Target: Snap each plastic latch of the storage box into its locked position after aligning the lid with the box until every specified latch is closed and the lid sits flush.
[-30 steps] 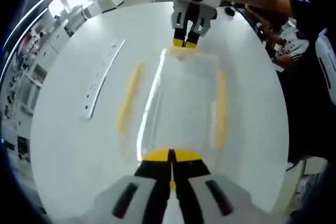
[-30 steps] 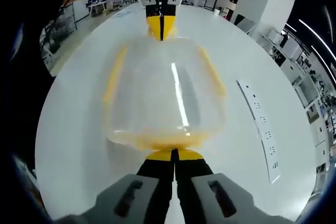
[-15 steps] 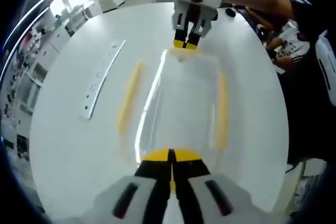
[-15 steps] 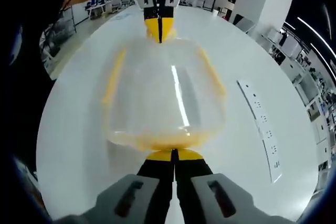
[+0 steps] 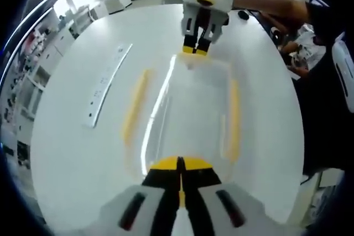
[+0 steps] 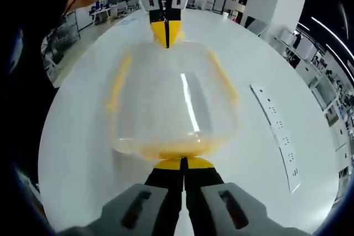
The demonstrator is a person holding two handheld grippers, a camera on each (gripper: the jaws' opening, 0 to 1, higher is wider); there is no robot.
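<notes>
The storage box (image 5: 185, 111), clear with yellow latches (image 5: 134, 106), lay on the white surface (image 5: 72, 147), its long axis running between the tools. The left tool (image 5: 180, 164), jaws together, touched its near end; the right tool (image 5: 196, 50), jaws together, met the far end.

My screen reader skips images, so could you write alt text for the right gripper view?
A clear plastic storage box with yellow latches sits on a round white table, the right gripper shut at its near end and the left gripper shut at its far end. A white power strip lies to the right.
</notes>
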